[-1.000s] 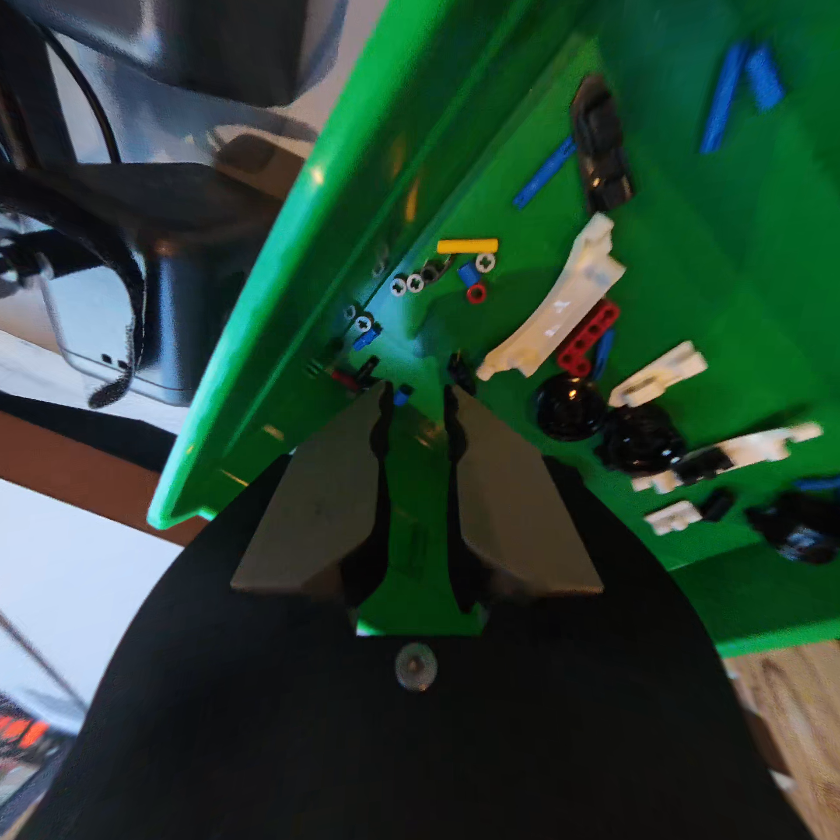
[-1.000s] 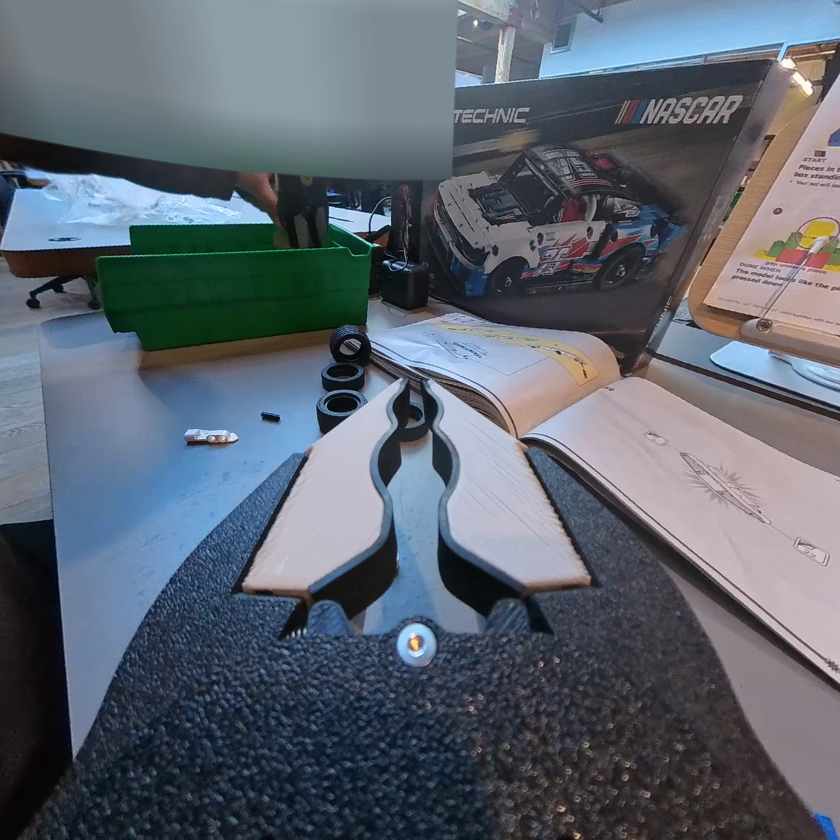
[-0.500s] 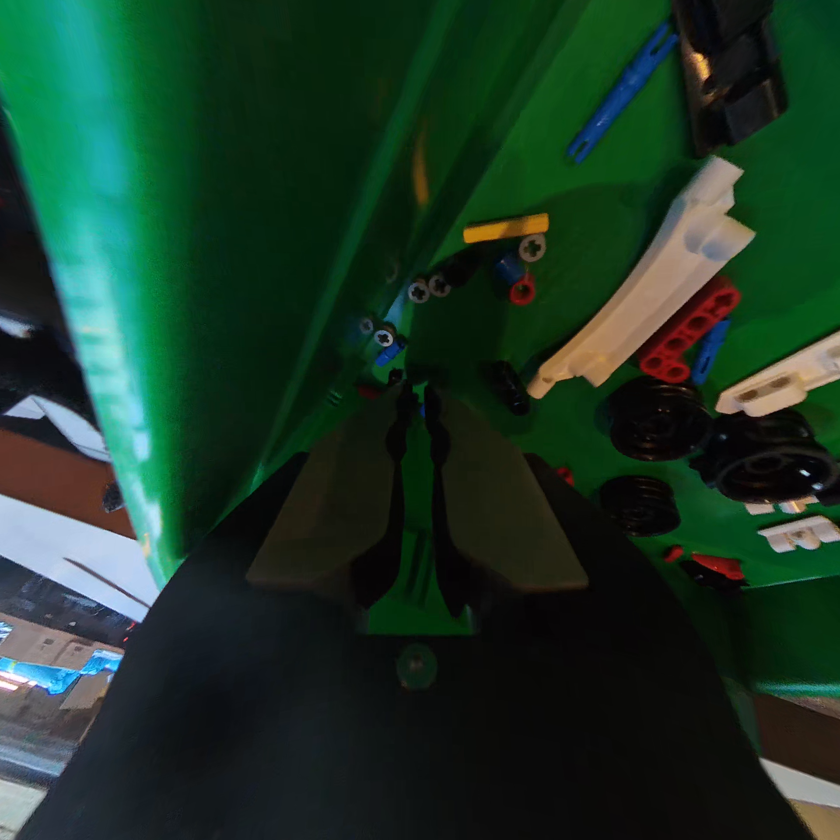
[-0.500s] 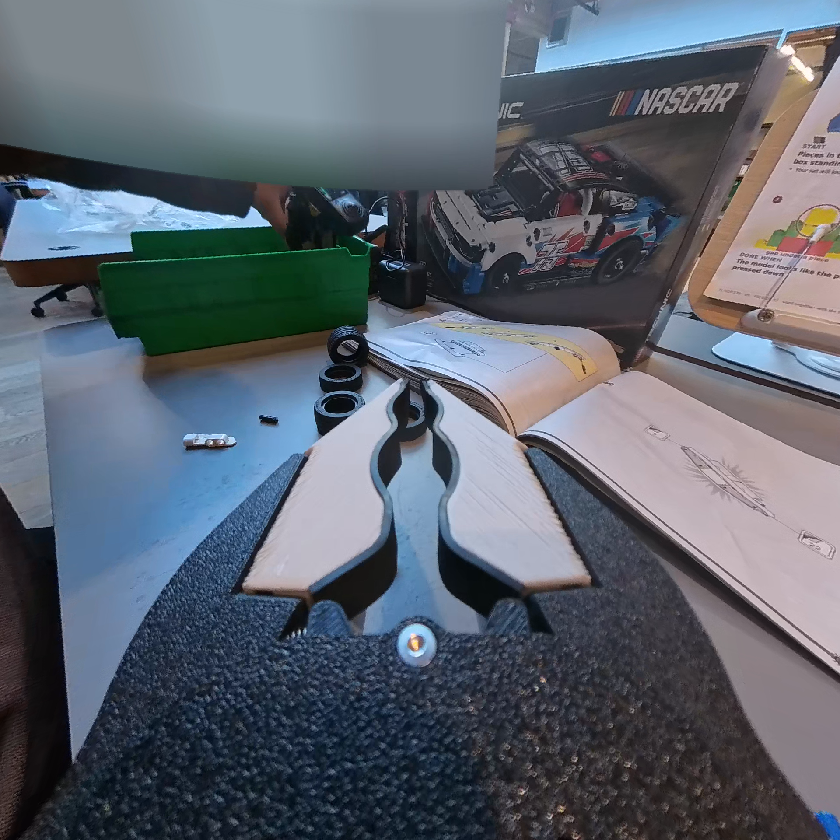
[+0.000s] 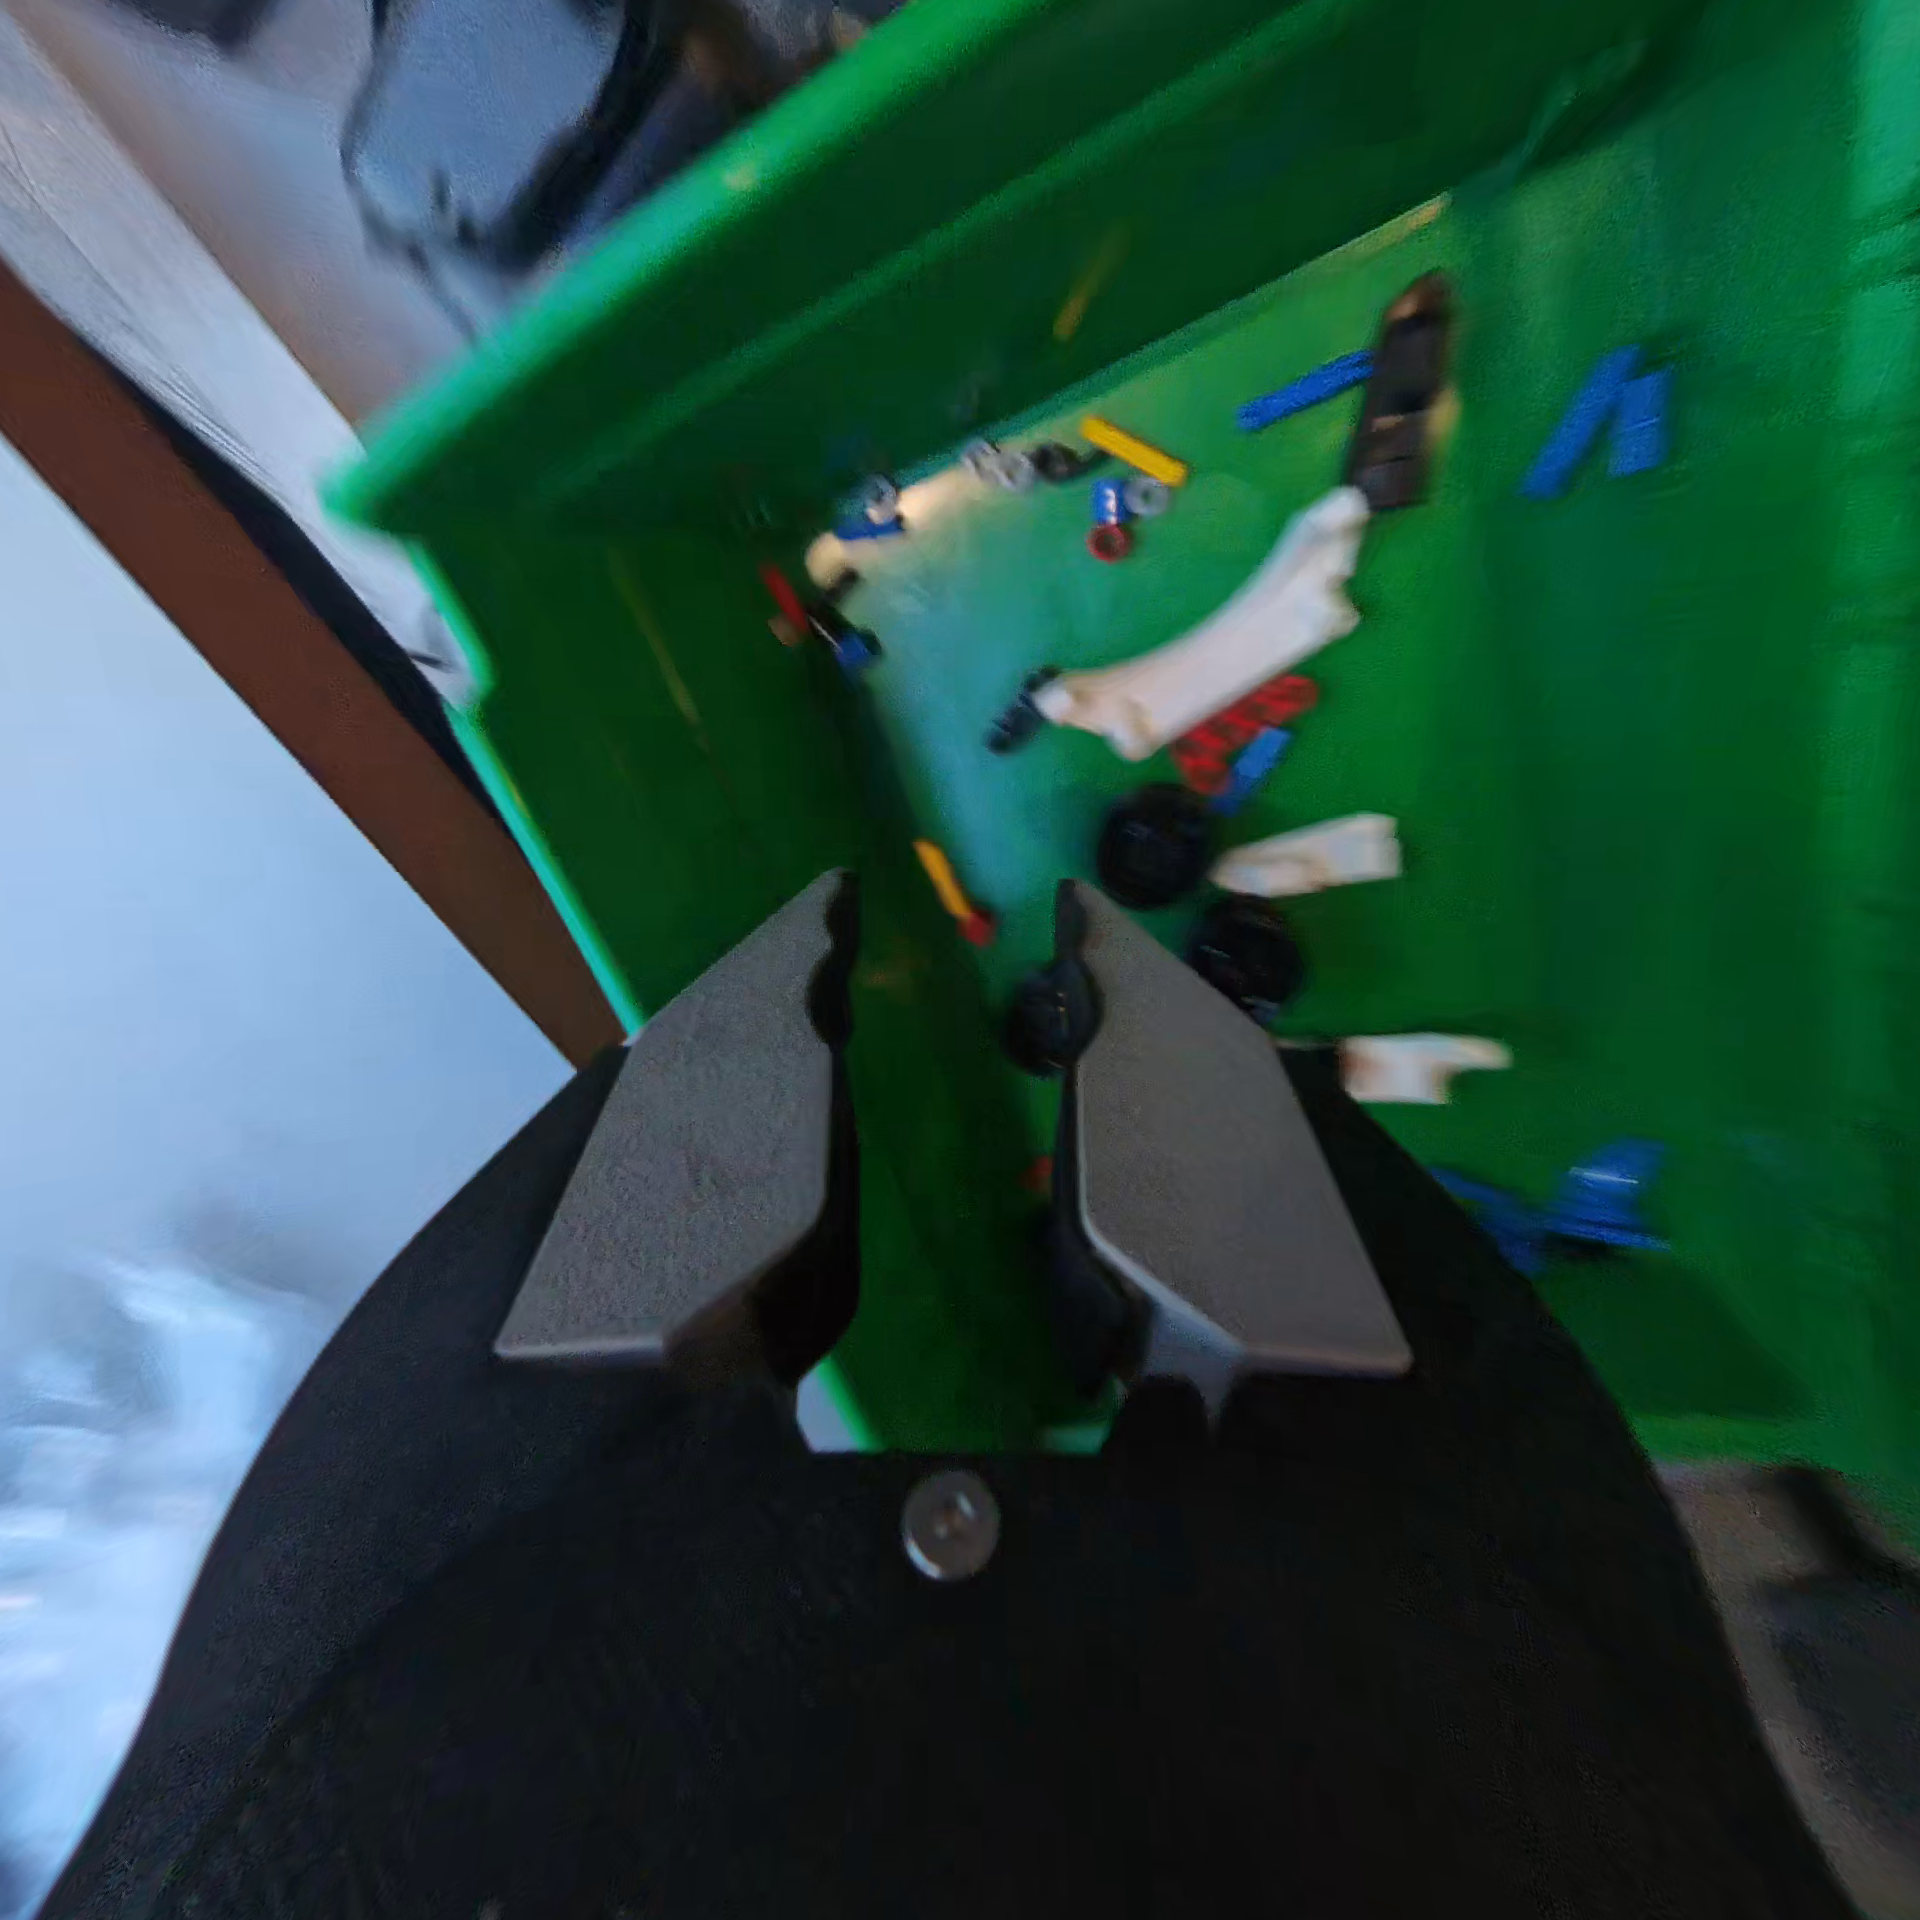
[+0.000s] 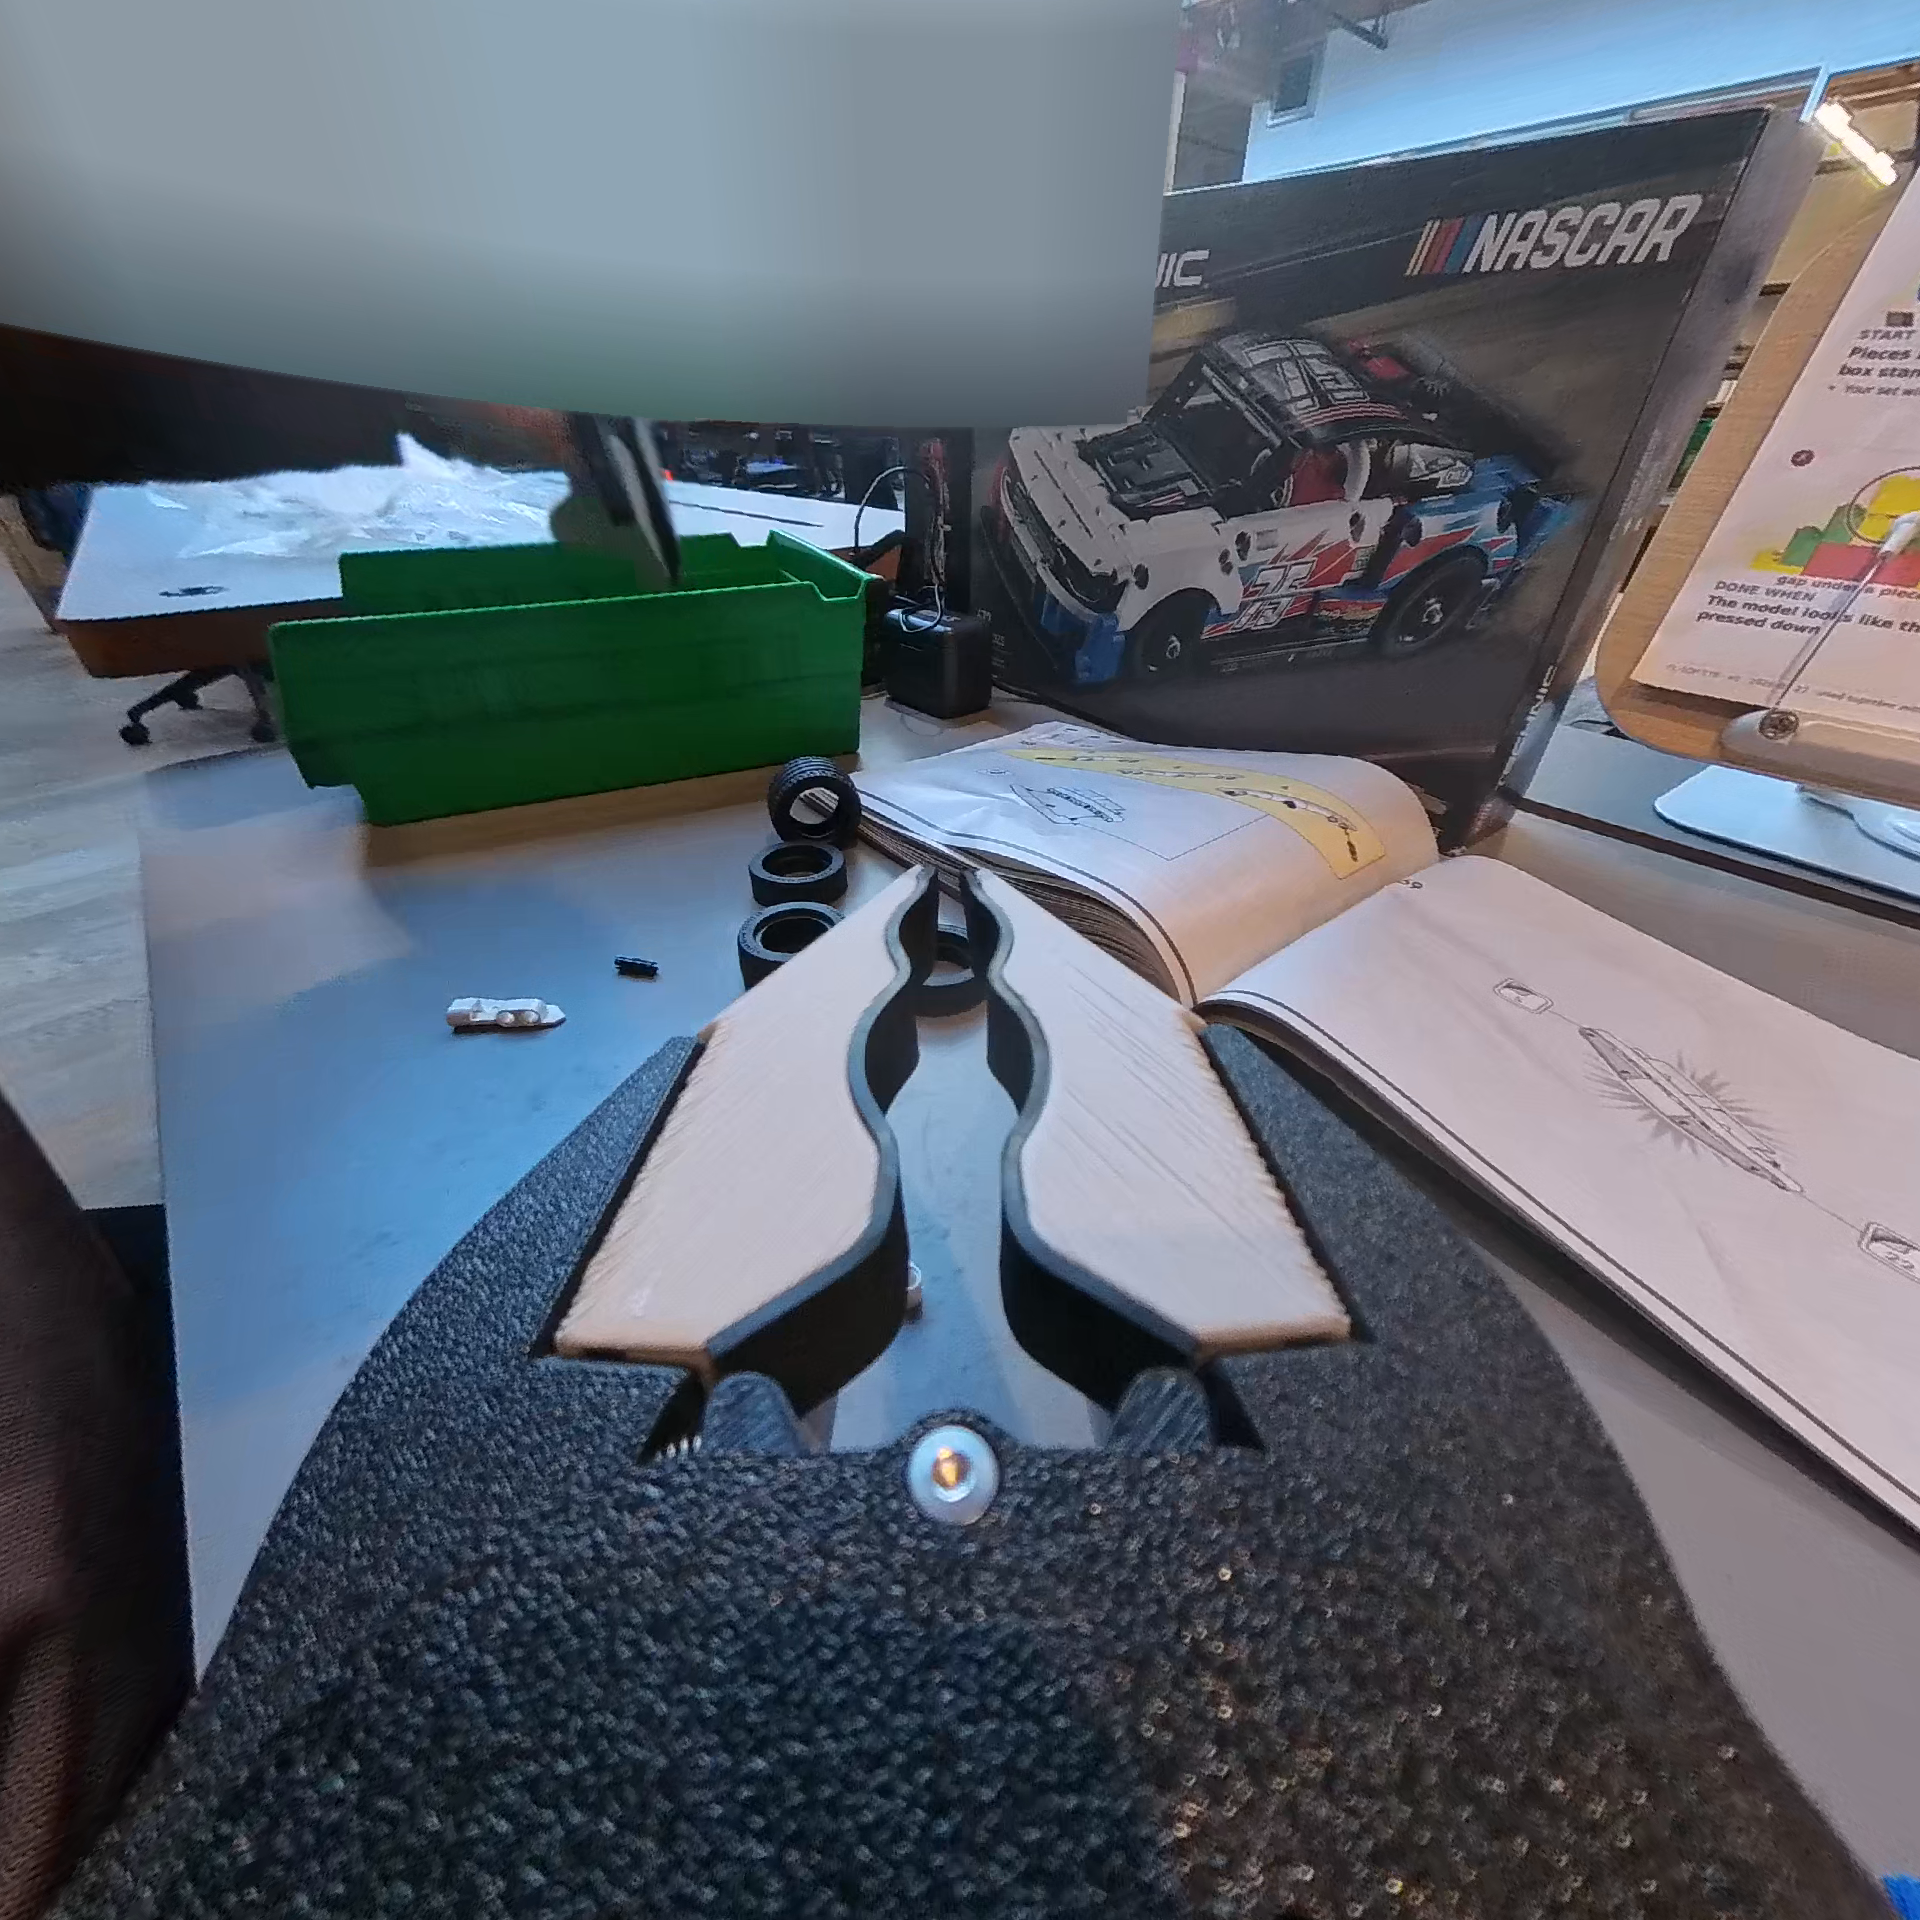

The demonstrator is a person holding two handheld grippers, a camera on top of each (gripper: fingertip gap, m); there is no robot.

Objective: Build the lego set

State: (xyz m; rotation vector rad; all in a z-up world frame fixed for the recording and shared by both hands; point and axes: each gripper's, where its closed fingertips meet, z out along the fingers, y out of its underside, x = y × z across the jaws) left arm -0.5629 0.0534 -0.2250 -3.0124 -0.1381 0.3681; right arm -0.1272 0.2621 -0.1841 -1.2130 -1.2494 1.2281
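Observation:
My left gripper [image 5: 956, 914] is open and empty, held over the near end of the green bin [image 5: 1662, 831]. The view is blurred. On the bin floor lie loose pieces: a curved white panel [image 5: 1226, 644], a red beam [image 5: 1242, 727], a yellow axle [image 5: 1132, 452], blue pins and three black rims, one [image 5: 1049, 1013] just beside the right finger. My right gripper [image 6: 948, 883] is shut and empty, low over the grey table. Several black tyres [image 6: 798, 871] lie just beyond its tips. The left gripper also shows far off over the bin [image 6: 623, 499].
A small white piece [image 6: 506, 1013] and a black pin [image 6: 636, 966] lie on the table left of the tyres. The open instruction booklet [image 6: 1195, 831] lies to the right, with the set's box [image 6: 1351, 468] standing behind it. A small black device [image 6: 935, 665] sits beside the bin [image 6: 571, 686]. Some 50 cm of space lies between my two pairs of fingers. From the left gripper's tips to the yellow axle [image 5: 1132, 452] is close to 9 cm.
My left gripper was almost shut deep in the bin's corner; it has since opened wide, pulled back and turned. The right gripper has barely moved.

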